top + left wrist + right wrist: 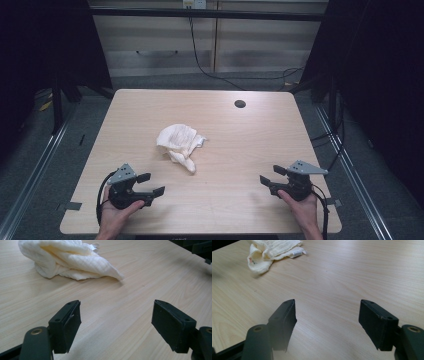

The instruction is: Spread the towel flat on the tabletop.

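A crumpled white cloth lies bunched near the middle of the light wooden table. My left gripper rests low at the front left, held by a hand, its jaws open with nothing between them. In the left gripper view the cloth lies ahead and to the left of the open gripper. At the front right my right gripper is open too, pointing left towards the cloth. The right gripper view has the cloth far off at the upper left, well beyond the gripper.
A round cable hole sits near the table's far right. Metal rails run along both sides of the table, and cabinets with a dangling black cable stand behind it.
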Action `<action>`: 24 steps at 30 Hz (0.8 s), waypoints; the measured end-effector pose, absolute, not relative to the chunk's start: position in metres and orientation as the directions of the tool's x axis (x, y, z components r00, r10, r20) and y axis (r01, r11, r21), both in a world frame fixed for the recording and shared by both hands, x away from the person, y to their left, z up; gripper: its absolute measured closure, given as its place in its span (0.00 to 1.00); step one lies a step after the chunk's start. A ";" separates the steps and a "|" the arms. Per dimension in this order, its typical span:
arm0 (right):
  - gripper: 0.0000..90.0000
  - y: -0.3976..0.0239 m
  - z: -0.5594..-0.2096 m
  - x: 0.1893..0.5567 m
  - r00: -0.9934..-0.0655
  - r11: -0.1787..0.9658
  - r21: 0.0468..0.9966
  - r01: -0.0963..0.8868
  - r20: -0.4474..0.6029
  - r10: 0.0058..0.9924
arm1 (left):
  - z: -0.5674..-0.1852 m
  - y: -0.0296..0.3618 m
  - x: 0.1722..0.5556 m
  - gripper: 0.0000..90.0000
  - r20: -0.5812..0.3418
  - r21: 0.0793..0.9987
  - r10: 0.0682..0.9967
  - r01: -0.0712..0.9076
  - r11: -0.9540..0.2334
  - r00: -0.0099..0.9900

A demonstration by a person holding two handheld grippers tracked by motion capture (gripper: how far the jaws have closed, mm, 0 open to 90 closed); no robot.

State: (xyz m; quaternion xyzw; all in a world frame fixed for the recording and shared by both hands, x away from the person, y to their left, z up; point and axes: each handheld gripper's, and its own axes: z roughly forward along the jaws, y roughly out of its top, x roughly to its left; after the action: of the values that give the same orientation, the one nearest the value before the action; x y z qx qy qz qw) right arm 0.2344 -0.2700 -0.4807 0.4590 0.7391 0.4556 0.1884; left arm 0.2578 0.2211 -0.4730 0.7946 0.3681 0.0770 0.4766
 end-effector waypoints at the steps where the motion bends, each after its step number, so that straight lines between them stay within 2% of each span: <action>1: 0.32 -0.269 -0.482 0.235 -0.505 0.173 0.841 0.512 0.132 0.853 | -0.473 0.221 0.258 0.28 -0.232 0.813 0.663 0.516 -0.269 0.712; 16: 0.32 -0.269 -0.485 0.232 -0.520 0.158 0.837 0.524 0.167 0.838 | -0.473 0.218 0.269 0.33 -0.235 0.806 0.661 0.523 -0.277 0.713; 24: 0.31 -0.262 -0.486 0.234 -0.548 0.182 0.826 0.533 0.173 0.818 | -0.462 0.218 0.281 0.34 -0.206 0.819 0.681 0.504 -0.273 0.703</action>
State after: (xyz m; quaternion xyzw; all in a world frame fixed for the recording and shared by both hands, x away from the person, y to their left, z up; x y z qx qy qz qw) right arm 0.2341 -0.2619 -0.4859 0.4487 0.7529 0.4555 0.1563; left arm 0.2813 0.2181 -0.4625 0.7922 0.3741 0.0934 0.4731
